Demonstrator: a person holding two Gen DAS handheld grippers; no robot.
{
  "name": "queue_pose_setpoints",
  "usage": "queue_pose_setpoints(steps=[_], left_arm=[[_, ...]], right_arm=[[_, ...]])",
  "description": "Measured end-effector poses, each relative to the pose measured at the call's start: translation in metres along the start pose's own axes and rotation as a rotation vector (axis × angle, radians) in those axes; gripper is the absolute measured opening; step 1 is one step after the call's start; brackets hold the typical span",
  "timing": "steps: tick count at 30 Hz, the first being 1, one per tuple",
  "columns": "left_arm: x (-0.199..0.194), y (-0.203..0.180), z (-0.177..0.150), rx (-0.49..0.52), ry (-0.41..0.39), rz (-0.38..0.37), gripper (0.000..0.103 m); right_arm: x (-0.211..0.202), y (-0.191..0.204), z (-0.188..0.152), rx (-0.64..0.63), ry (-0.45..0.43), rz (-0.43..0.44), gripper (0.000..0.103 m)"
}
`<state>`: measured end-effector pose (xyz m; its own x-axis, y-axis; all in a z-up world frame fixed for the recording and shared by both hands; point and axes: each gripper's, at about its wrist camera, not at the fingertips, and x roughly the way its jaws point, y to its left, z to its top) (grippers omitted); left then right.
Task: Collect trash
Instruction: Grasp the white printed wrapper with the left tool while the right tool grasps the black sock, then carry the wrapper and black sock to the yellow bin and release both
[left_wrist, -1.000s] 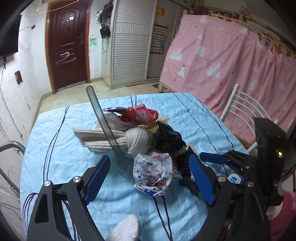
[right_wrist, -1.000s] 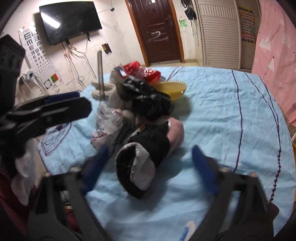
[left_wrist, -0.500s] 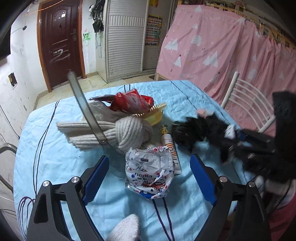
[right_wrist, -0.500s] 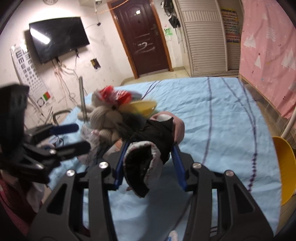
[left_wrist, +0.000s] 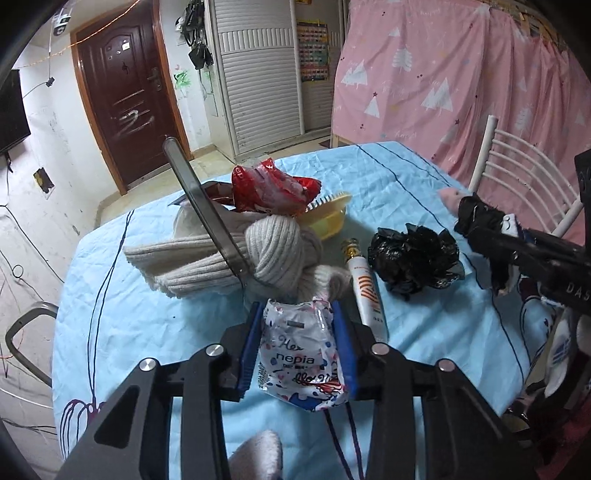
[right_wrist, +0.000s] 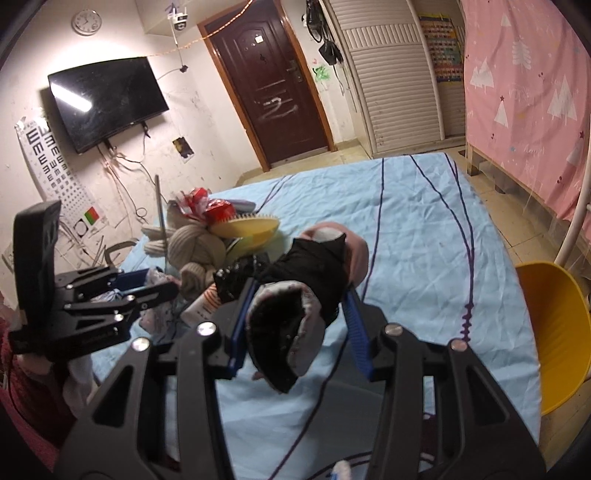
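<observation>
A crumpled white tissue packet (left_wrist: 299, 354) printed "nepia" lies on the blue tablecloth (left_wrist: 147, 314). My left gripper (left_wrist: 297, 310) is closing on it, and both blue pads press its sides. In the right wrist view my right gripper (right_wrist: 299, 291) is shut on a black-and-pink fuzzy slipper (right_wrist: 314, 273), held above the cloth. From the left wrist view that slipper (left_wrist: 476, 214) hangs at the right edge. Other trash is a crumpled black bag (left_wrist: 413, 258), a red snack wrapper (left_wrist: 273, 188) and a white-and-orange tube (left_wrist: 365, 291).
A knotted beige knit scarf (left_wrist: 236, 258), a yellow comb dish (left_wrist: 328, 218) and a tilted grey bar (left_wrist: 203, 206) sit behind the packet. A white chair (left_wrist: 524, 173) and a yellow seat (right_wrist: 554, 332) stand off the table's right side.
My left jaws went from wide apart to pressing the tissue packet. My right gripper shut on the slipper and carried it right, off the pile, uncovering the black bag and the tube.
</observation>
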<state>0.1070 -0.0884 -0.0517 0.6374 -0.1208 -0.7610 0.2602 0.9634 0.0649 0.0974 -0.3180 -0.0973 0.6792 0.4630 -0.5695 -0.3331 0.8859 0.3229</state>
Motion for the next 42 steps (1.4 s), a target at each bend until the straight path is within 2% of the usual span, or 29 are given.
queue_pose_setpoints(steps=[4, 11, 19, 24, 30, 42], left_arm=[[-0.007, 0.005, 0.0, -0.023, -0.009, -0.006, 0.024], [-0.044, 0.018, 0.009, -0.062, -0.079, -0.016, 0.024], [-0.076, 0.01, 0.031, -0.067, -0.183, -0.016, 0.024], [-0.085, 0.0, 0.049, -0.076, -0.235, -0.065, 0.024], [-0.077, -0.032, 0.076, -0.059, -0.26, -0.159, 0.024], [-0.03, -0.145, 0.132, 0.017, -0.232, -0.316, 0.024]], right_arm=[[-0.004, -0.007, -0.001, 0.009, -0.011, 0.003, 0.044], [-0.016, -0.024, 0.004, 0.033, -0.05, -0.012, 0.044], [-0.041, -0.053, 0.011, 0.071, -0.121, -0.046, 0.044], [-0.059, -0.077, 0.012, 0.111, -0.163, -0.084, 0.044], [-0.077, -0.116, 0.008, 0.181, -0.214, -0.156, 0.045], [-0.086, -0.181, -0.008, 0.271, -0.247, -0.332, 0.045]])
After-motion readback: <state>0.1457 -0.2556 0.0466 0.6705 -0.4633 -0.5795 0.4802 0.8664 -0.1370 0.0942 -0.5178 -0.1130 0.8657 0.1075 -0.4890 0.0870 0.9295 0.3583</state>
